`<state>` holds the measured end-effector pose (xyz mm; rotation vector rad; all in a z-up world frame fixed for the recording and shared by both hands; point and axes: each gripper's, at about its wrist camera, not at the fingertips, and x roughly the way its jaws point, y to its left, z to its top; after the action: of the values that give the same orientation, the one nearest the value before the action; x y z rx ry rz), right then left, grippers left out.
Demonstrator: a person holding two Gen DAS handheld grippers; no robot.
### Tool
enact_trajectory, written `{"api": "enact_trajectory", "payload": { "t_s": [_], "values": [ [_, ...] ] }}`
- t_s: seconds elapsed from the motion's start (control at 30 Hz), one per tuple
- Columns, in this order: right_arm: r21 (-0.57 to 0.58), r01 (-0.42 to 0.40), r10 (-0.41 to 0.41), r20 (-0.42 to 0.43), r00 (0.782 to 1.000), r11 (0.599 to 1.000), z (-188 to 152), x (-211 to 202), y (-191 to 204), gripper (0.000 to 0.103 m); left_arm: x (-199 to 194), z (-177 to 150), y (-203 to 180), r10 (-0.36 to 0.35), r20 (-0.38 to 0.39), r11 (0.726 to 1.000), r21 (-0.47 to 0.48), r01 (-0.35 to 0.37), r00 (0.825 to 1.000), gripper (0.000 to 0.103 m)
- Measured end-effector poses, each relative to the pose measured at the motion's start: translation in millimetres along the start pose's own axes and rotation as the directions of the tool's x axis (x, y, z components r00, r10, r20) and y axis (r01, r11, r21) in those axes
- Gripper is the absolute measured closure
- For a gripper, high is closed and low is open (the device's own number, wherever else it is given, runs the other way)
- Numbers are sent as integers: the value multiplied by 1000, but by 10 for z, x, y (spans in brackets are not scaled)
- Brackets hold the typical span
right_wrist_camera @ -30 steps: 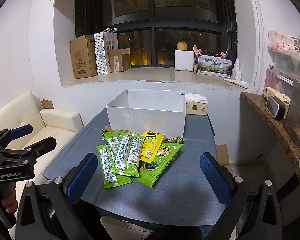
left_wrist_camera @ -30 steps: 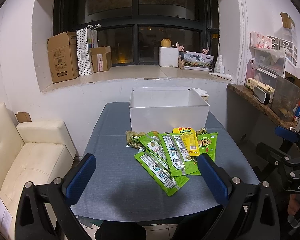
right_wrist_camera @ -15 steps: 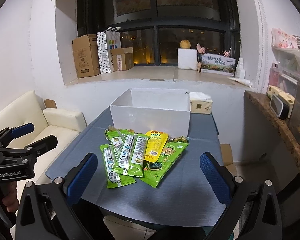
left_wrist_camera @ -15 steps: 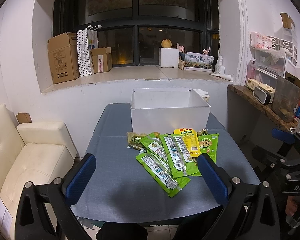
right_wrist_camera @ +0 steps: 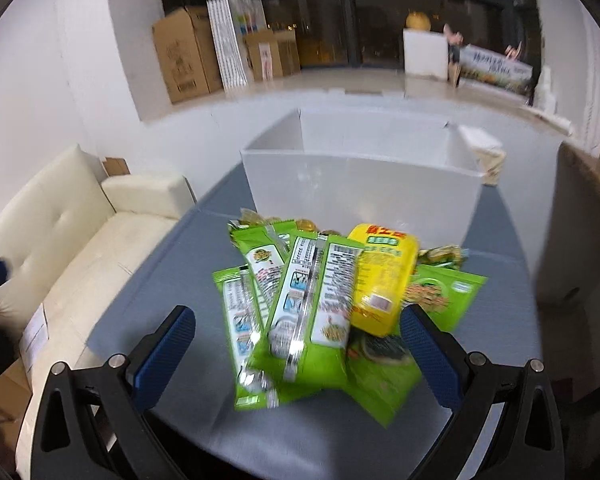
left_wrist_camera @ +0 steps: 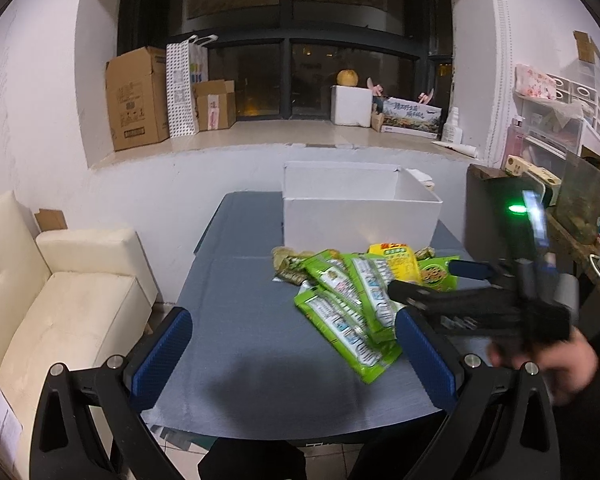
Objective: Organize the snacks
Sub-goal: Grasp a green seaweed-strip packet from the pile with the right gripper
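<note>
A pile of green snack packets (left_wrist_camera: pixel 348 312) with a yellow packet (left_wrist_camera: pixel 398 262) lies on the grey-blue table (left_wrist_camera: pixel 240 320), in front of an empty white box (left_wrist_camera: pixel 360 212). My left gripper (left_wrist_camera: pixel 296 360) is open and empty above the table's near left part. My right gripper (right_wrist_camera: pixel 298 354) is open, low over the near end of the green packets (right_wrist_camera: pixel 304 316); the yellow packet (right_wrist_camera: pixel 382 276) lies just right of centre. In the left wrist view the right gripper (left_wrist_camera: pixel 428 280) reaches in from the right over the pile. The white box (right_wrist_camera: pixel 360 184) stands behind.
A cream sofa (left_wrist_camera: pixel 60 300) stands left of the table. A dark side counter (left_wrist_camera: pixel 572 208) with containers is on the right. Cardboard boxes (left_wrist_camera: pixel 136 96) and a paper bag stand on the window sill behind.
My right gripper has moved forward and down, close over the snack pile, and now reaches into the left wrist view. My left gripper has shifted a little to the left.
</note>
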<state>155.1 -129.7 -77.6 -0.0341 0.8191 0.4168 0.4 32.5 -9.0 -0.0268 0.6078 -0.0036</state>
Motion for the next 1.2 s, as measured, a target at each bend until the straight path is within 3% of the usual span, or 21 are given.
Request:
{"api": "enact_trajectory", "payload": {
  "t_s": [0.33,0.4,0.47,0.57,0.7,0.9,1.03,1.2],
  "values": [
    [87,-7,22,-166,986,996,89,841,-205,0,242,-159,319,20,-59,998,-50,-23,998,0],
    [85,-24,38,-170,985,996,58,884,-202,8,292,-176,335,19,-69,998,-55,-22,997,0],
    [76,-53,66,-184,981,996,44,914,-181,32,340,-180,331,16,-78,998,-56,-20,997,0],
    [75,-74,85,-166,982,994,27,860,-166,35,406,-180,298,13,-89,998,-53,-18,996,0],
    [69,-91,99,-129,987,993,23,666,-193,36,485,-188,246,2,-102,999,-49,-7,995,0],
    [100,-116,113,32,993,988,47,-57,-426,36,785,-103,58,-32,-129,998,-53,26,991,0],
    [132,-105,90,113,990,986,-49,-496,-663,36,1158,-13,-224,-48,-159,998,-53,40,986,0],
    [176,-82,54,154,987,981,-222,-798,-896,36,1717,73,-433,-66,-240,996,-74,50,968,0]
  ]
}}
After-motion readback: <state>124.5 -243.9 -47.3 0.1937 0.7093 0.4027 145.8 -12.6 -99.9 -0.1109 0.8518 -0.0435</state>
